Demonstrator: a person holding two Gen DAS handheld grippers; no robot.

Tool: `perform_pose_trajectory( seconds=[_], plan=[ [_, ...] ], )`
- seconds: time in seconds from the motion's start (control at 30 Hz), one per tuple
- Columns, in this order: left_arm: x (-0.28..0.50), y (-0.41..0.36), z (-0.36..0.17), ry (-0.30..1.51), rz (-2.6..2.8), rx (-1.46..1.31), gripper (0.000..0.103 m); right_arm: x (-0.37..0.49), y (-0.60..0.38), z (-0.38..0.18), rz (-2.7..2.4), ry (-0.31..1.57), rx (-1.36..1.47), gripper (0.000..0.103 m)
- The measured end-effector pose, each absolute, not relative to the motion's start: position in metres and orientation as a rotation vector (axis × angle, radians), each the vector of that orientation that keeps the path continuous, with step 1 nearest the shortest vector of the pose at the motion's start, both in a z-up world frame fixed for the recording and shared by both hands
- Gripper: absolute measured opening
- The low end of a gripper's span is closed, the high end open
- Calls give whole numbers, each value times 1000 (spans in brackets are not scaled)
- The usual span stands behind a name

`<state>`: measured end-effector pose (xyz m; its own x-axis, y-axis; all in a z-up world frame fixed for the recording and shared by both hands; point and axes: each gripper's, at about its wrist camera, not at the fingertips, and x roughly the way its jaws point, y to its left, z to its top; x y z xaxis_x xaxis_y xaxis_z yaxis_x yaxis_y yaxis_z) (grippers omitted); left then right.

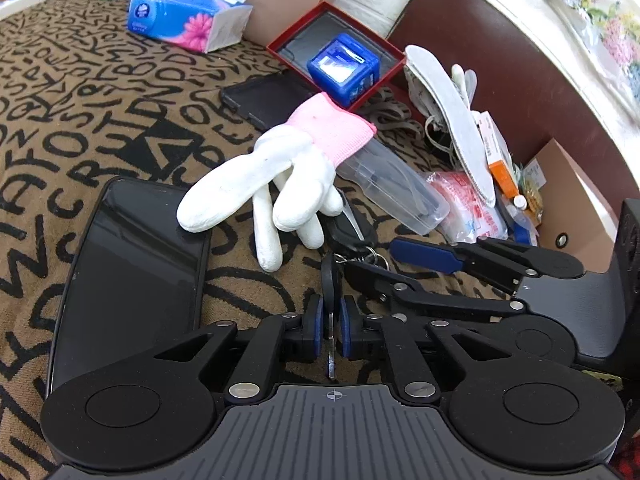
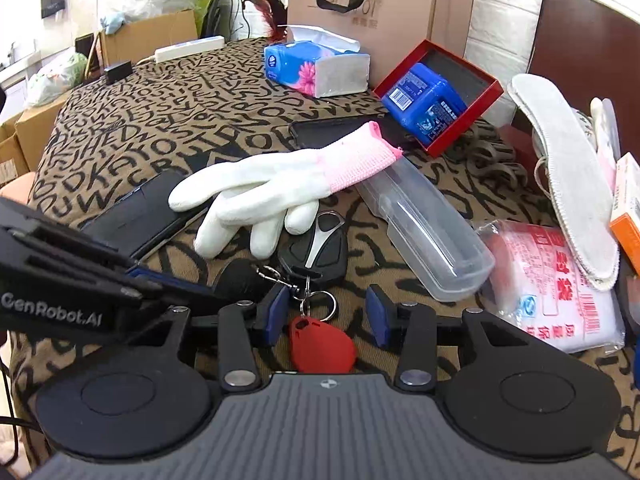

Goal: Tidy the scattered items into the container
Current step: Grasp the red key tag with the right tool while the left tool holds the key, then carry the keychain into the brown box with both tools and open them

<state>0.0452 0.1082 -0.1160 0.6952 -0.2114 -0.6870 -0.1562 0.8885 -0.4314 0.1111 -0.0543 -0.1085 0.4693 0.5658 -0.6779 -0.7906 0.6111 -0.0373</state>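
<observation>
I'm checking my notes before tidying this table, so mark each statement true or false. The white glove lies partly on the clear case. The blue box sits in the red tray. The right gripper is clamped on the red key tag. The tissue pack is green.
1. True: the white glove has its pink cuff resting on the clear case.
2. True: the blue box sits in the red tray.
3. False: the right gripper is open, and the red key tag lies untouched between its pads.
4. False: the tissue pack is blue with a pink flower.

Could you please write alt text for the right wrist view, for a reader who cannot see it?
The right gripper hangs open around a red key fob on a key bunch lying on a letter-patterned cloth. Beyond lie a white glove and a clear plastic case.
</observation>
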Motion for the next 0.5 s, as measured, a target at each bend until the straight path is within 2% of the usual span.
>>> perform_pose_trajectory(
  seconds=[0.07,0.1,0.13,0.17,0.3,0.33,0.37,0.5],
  plan=[
    [46,110,-117,806,-31,-495,21,112,-53,-109,858,678,-370,47],
    [46,111,-117,805,-33,-497,26,113,-52,-109,864,684,-367,40],
    [46,111,-117,804,-36,-498,26,113,-53,-108,878,692,-355,33],
    [47,110,-117,802,-40,-497,26,113,-53,-107,889,700,-343,21],
    [47,110,-117,799,-50,-487,25,113,-53,-105,885,714,-330,21],
    [47,110,-117,799,-51,-484,22,113,-54,-104,888,721,-316,21],
    [47,109,-117,798,-52,-481,13,112,-55,-102,895,725,-308,21],
    [46,109,-115,793,-65,-493,6,110,-62,-94,909,728,-270,21]
  ],
)
